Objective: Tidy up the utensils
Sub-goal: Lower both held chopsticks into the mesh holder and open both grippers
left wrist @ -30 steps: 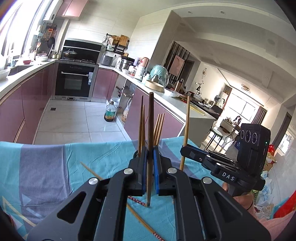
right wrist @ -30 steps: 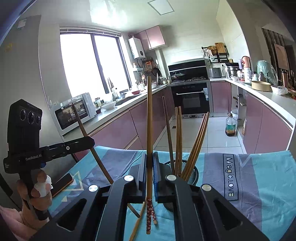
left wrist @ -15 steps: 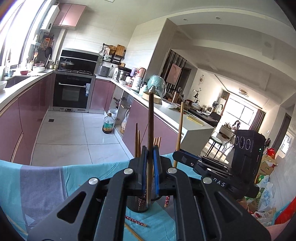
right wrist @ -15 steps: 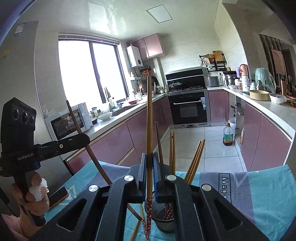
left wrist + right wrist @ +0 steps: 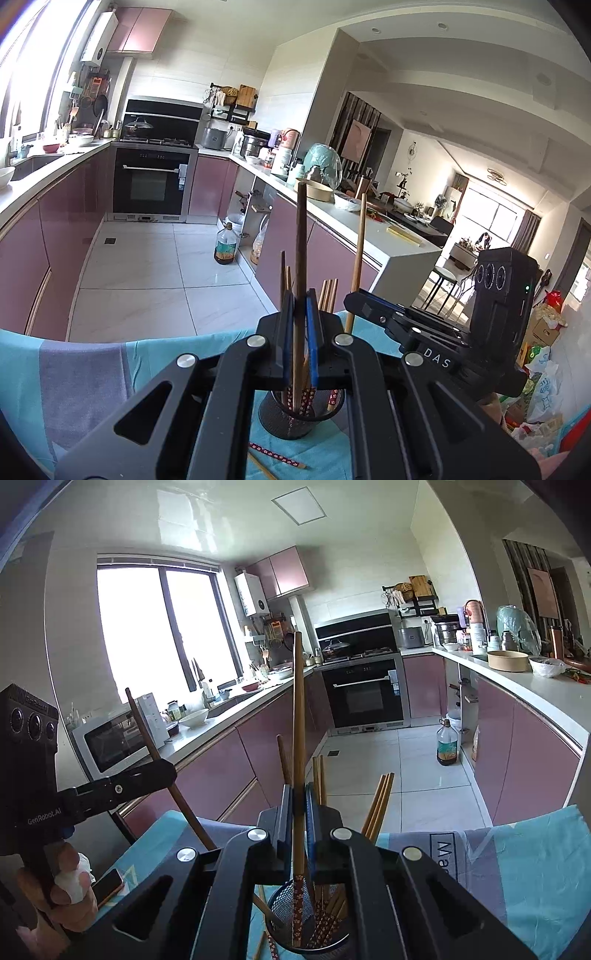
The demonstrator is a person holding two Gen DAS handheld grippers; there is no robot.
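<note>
While each gripper pinches one upright chopstick, left gripper (image 5: 300, 321) and right gripper (image 5: 298, 805) hang over the mesh cup (image 5: 308, 919) on the cloth (image 5: 81, 369). Insertion seems underway; next, loosen both so the sticks join the others inside.

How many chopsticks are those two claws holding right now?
2. The left claw grips a dark chopstick; the right claw grips a lighter chopstick. Both tips reach into the mesh cup.
</note>
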